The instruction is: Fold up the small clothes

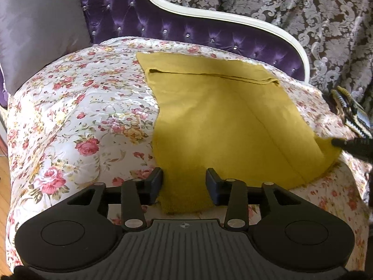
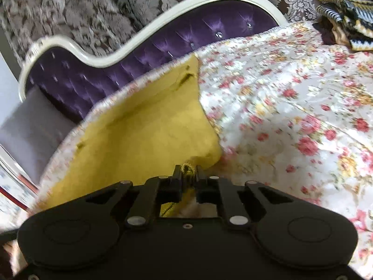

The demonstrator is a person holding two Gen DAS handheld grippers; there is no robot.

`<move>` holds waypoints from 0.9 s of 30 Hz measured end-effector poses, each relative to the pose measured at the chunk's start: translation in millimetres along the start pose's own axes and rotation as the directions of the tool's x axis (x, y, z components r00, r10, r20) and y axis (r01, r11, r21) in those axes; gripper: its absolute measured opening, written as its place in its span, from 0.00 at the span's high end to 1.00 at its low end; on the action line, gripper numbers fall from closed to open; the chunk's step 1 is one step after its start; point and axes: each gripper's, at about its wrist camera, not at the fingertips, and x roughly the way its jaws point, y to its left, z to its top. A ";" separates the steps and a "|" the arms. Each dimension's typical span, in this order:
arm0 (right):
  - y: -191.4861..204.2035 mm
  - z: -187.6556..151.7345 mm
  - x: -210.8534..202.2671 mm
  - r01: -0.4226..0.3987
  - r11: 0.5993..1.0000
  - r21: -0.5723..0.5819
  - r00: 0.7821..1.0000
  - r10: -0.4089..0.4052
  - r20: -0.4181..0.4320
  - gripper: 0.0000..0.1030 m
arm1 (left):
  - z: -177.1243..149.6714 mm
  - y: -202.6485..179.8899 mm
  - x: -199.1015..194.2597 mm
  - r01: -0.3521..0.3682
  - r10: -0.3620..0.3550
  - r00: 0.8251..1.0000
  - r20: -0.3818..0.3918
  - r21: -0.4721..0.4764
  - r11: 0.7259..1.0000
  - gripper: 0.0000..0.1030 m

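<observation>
A mustard-yellow garment (image 1: 223,121) lies spread on the floral bedspread (image 1: 77,107), its far end folded over. My left gripper (image 1: 184,179) is open, its fingers straddling the garment's near edge, with cloth between them. My right gripper (image 2: 188,171) is shut on the garment's corner (image 2: 188,168) and holds it slightly lifted; the garment (image 2: 144,135) stretches away to the left of it. The right gripper's tip also shows at the right edge of the left wrist view (image 1: 345,143), at the garment's right corner.
A purple tufted headboard (image 1: 163,25) with a white frame runs behind the bed. A grey pillow (image 1: 39,25) stands at the far left. A striped knitted item (image 2: 347,16) lies on the bed's far right. Patterned curtain (image 1: 303,11) hangs behind.
</observation>
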 end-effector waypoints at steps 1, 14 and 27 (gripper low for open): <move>0.7 5.0 0.6 -0.020 1.000 0.012 1.000 0.020 0.008 0.82 | 0.2 -0.9 0.1 0.000 0.000 1.000 -0.001 0.010 1.000 0.58; 12.3 62.2 38.0 -0.104 0.994 0.035 0.994 0.103 0.039 0.82 | -6.4 -19.7 -9.5 -0.007 0.002 1.000 0.014 0.351 0.936 0.41; -8.3 111.0 112.1 -0.015 0.998 0.064 1.000 0.015 -0.001 0.75 | 3.8 -27.4 3.8 -0.001 -0.005 1.000 0.010 0.511 0.860 0.40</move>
